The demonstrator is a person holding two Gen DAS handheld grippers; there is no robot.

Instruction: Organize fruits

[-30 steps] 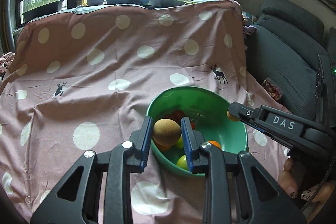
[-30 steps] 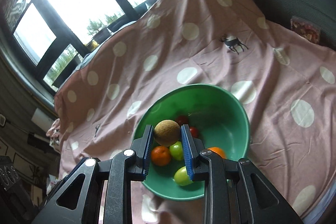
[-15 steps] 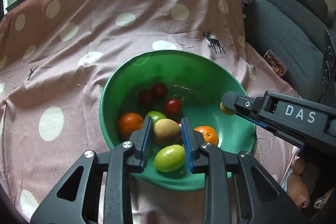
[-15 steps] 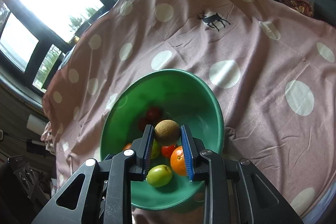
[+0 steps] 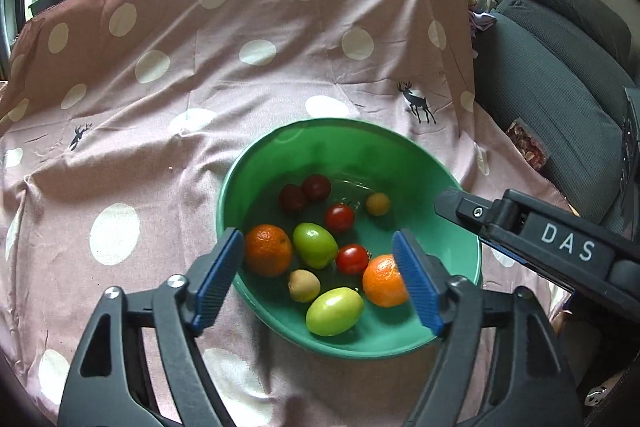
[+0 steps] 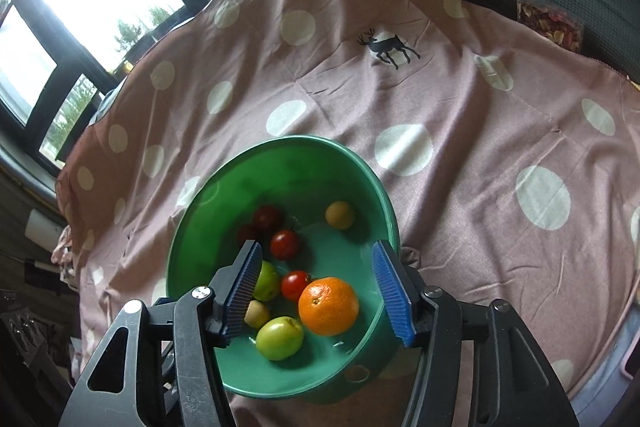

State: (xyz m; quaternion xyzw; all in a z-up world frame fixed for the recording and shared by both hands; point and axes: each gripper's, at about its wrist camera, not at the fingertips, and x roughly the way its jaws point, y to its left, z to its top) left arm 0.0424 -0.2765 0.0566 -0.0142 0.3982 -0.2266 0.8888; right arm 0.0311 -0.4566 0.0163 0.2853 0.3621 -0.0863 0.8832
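Both grippers have let go since the earlier frames: the left gripper [image 5: 318,281], which was clamped on a brown kiwi, has just been opening, and its blue pads now stand wide apart over the near part of the green bowl [image 5: 460,255] with nothing pressed between them. That kiwi [image 5: 304,285] now lies loose on the bowl's floor near the near rim, just beside a green fruit [image 5: 334,311]. Jaws of the right gripper [image 6: 320,293] have likewise just been opening and stand apart, gripping nothing; an orange [image 6: 329,305] lies in the bowl below the gap between them. A small yellow-brown fruit [image 6: 340,215] lies alone toward the bowl's far right wall. In the left wrist view the bowl also holds 2 oranges, 2 green fruits, 2 red tomatoes and 2 dark red fruits. It sits on a pink polka-dot cloth [image 5: 168,131], toward the cloth's near edge.
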